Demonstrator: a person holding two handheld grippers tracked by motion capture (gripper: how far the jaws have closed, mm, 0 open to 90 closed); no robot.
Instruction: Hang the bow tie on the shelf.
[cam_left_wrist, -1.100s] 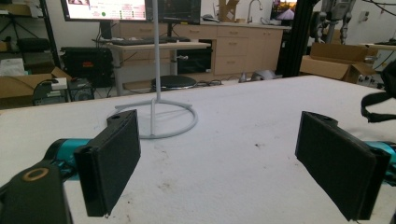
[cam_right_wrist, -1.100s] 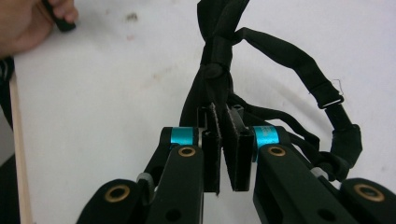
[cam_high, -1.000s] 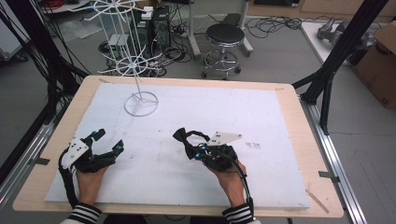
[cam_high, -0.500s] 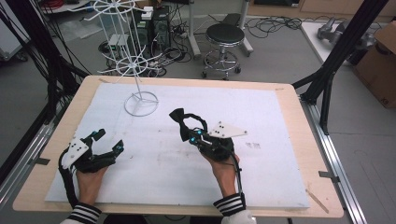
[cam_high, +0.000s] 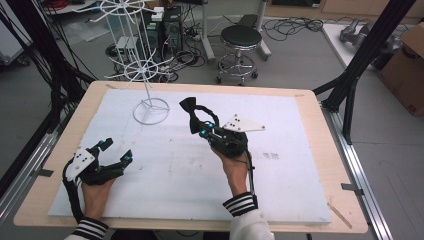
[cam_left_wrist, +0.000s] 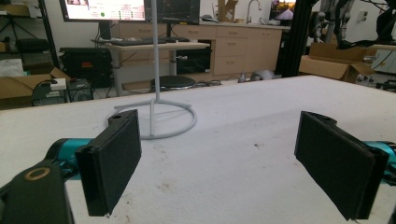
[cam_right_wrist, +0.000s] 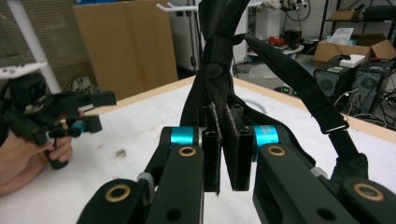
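Note:
A black bow tie with its neck strap hangs from my right gripper, which is shut on it above the middle of the white mat. In the right gripper view the jaws pinch the fabric between their pads, and the strap loops off to the right. My left gripper rests open at the mat's near left, with nothing between its pads. A white wire display stand stands at the far left, a short way beyond the bow tie.
The stand's ring base lies straight ahead of the left gripper. The wooden table edge frames the mat. Behind the table are a black stool, computer cases and cables on the floor. A cardboard box sits at far right.
My right gripper has lifted and carried the bow tie forward and left, closer to the wire stand. The left gripper has stayed where it was, open.

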